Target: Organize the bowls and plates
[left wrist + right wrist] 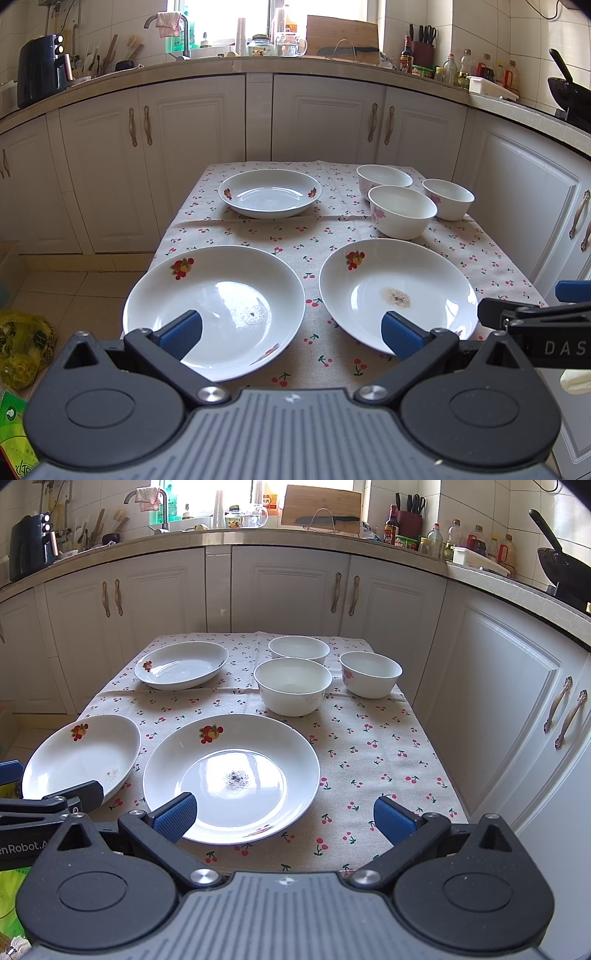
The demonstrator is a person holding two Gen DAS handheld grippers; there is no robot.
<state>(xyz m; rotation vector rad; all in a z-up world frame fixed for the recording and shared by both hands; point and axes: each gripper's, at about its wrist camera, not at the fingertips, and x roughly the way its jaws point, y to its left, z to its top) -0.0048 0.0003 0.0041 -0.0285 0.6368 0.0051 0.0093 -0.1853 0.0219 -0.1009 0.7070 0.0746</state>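
Three white plates with fruit prints lie on the cherry-print tablecloth: a near left plate [214, 306] [81, 757], a near right plate [399, 291] [232, 775] and a far plate [269, 194] [181, 664]. Three white bowls [402, 216] [384, 179] [448, 199] stand at the far right, also in the right wrist view [291, 685] [299, 650] [371, 674]. My left gripper [291, 334] is open and empty above the table's near edge, between the two near plates. My right gripper [284, 818] is open and empty over the near right plate's front rim.
The table [388, 760] stands in a kitchen, with white cabinets [317, 118] behind and to the right. The counter holds bottles, a knife block and a wok [565, 568]. A yellow bag [22, 347] lies on the floor at the left.
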